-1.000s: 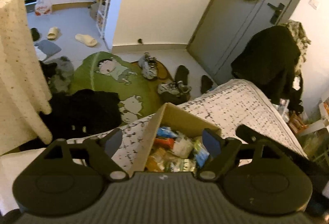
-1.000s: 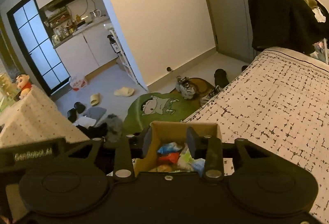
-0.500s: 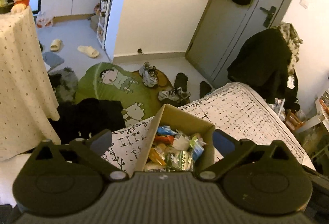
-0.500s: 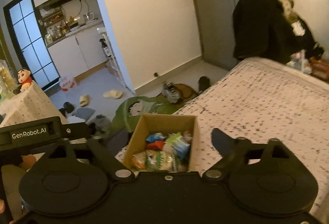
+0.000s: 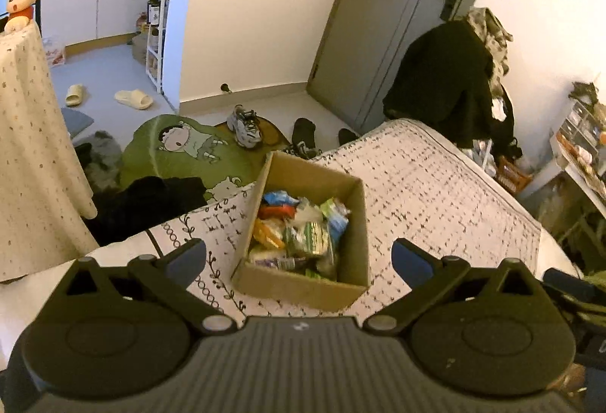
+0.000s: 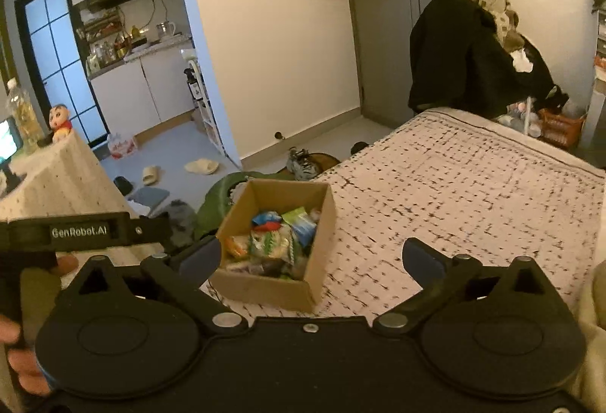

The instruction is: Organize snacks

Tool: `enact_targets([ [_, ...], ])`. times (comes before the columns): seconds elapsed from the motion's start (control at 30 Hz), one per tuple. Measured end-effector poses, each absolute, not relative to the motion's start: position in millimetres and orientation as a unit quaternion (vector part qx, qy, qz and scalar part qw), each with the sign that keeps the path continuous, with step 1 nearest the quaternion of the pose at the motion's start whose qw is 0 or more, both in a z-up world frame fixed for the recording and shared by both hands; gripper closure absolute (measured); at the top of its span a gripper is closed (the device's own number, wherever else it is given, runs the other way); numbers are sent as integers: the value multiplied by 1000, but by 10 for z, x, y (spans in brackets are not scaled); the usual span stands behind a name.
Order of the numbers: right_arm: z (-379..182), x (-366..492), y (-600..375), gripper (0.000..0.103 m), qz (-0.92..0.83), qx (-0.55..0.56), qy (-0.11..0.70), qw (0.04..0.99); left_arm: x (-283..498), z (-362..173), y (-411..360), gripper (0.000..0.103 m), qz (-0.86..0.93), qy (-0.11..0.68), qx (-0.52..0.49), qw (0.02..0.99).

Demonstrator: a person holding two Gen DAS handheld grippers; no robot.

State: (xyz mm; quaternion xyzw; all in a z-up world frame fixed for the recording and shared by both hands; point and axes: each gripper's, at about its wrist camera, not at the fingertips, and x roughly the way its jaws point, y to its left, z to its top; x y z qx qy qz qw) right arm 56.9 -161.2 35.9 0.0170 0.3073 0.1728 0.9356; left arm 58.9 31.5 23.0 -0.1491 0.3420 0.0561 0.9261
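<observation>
We've got the cardboard box (image 5: 303,284) sitting on the patterned bedspread (image 5: 435,193) near the bed's foot corner, open at the top and packed with snack packets (image 5: 303,231), and it lies straight ahead of both tools and below them. Our left gripper (image 5: 299,257) stands spread wide, nothing between its fingers, and in its view the box's near wall fills most of the gap between the two blue pads (image 5: 407,257). Over on the other side, our right gripper (image 6: 310,256) is just opening out to full width, also with nothing pinched; from there the box (image 6: 265,286) sits left of centre, tucked close against the left-hand finger (image 6: 200,254) and well clear of the right-hand one. So the left gripper looks the better lined up, with the box centred in its span. The box runs long away from us, short wall facing the fingers, and that short wall is the side either tool meets first. We judge the box filled and set down, both pairs of fingers free of it. The left tool's black handle, marked with white lettering, crosses the left edge of the right view (image 6: 87,231), so the two tools hang side by side, close together.
</observation>
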Motion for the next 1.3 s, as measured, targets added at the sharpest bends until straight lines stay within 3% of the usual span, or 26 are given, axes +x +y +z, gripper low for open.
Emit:
enact_targets([
  [0.63, -87, 339, -2115, 0, 144, 4, 332, 932, 258, 139, 218, 0, 60, 337, -123, 932],
  [1.3, -102, 314, -2140, 0, 155, 5, 326, 933, 205, 25, 229, 0, 58, 330, -121, 934],
])
